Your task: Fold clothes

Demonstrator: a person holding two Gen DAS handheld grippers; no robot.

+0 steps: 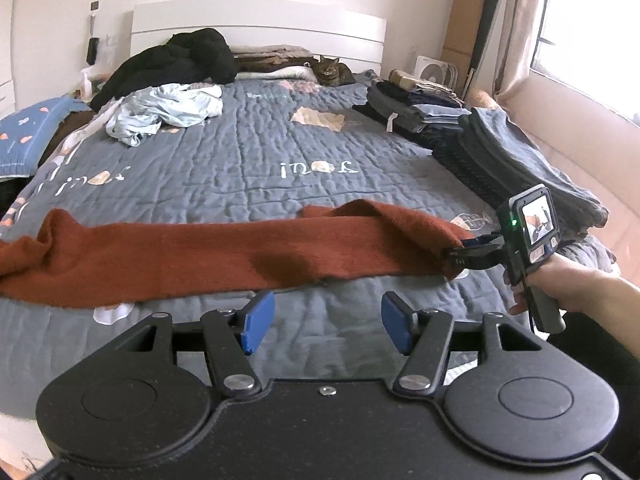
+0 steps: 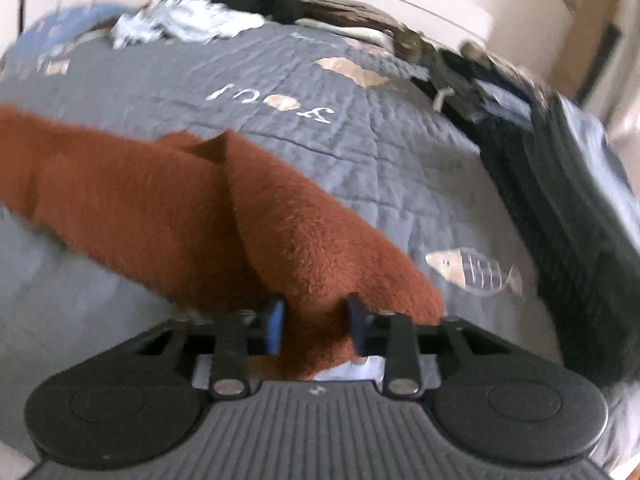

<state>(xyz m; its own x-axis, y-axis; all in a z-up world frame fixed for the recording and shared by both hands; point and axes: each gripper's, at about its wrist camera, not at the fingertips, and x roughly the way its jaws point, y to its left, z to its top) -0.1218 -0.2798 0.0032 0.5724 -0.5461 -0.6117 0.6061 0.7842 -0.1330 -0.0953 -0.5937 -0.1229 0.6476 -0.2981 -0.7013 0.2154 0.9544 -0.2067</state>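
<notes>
The right gripper [image 2: 316,326] has its blue pads pressed on one end of the rust-brown garment [image 2: 192,216], which stretches leftward in a long band across the near part of the grey quilt [image 2: 360,152]. The left gripper [image 1: 328,322] hangs just short of the band's near edge, jaws apart and empty. With only one end held, a pull could drag the far end into a bunch, or the fuzzy cloth could slip from the narrow grip; the fold already doubled near that end may twist. Only the left wrist view shows the hand [image 1: 568,284] behind the right gripper, the folded stacks [image 1: 420,108] at the right, and the cat [image 1: 332,70] by the headboard; the right wrist view alone shows the pinch itself.
</notes>
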